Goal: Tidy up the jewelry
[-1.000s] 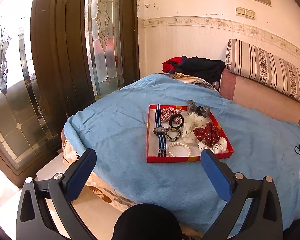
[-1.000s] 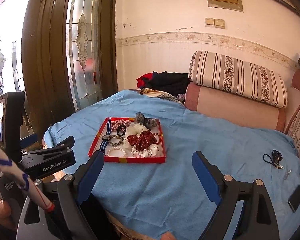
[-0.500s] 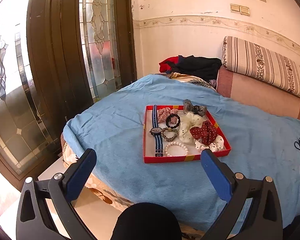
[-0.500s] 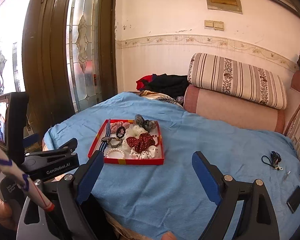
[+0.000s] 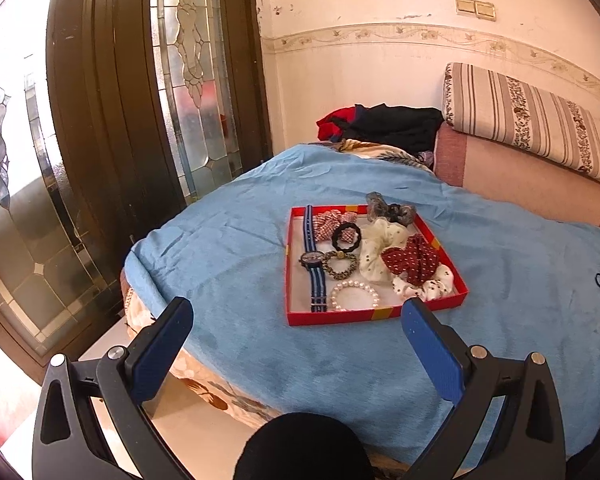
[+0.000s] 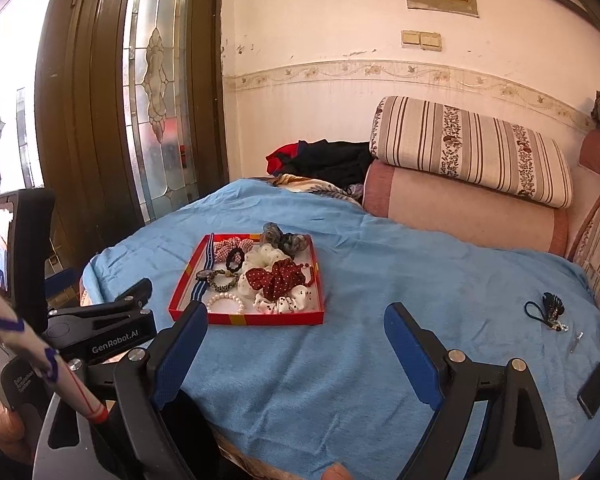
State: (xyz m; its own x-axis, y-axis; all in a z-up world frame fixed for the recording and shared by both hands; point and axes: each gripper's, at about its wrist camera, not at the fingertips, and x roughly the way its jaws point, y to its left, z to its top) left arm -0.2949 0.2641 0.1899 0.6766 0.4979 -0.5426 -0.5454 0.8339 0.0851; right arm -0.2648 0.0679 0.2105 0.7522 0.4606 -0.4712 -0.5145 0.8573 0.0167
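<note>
Both views have drawn slightly nearer the blue bedspread [image 5: 228, 280] since the earlier frames. Red tray [image 5: 374, 315] sits mid-frame, holding scrunchies, watch [image 5: 311, 258] and pearl bracelet [image 5: 355, 295]. Left gripper [image 5: 296, 328] and right gripper [image 6: 296, 322] are spread wide, empty. Recommend approaching low, selecting one piece singly.

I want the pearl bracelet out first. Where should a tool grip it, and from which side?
Pinch the near arc of the white pearl bracelet from above. It lies flat and alone in the red tray, its ring open in the middle for one finger.
</note>
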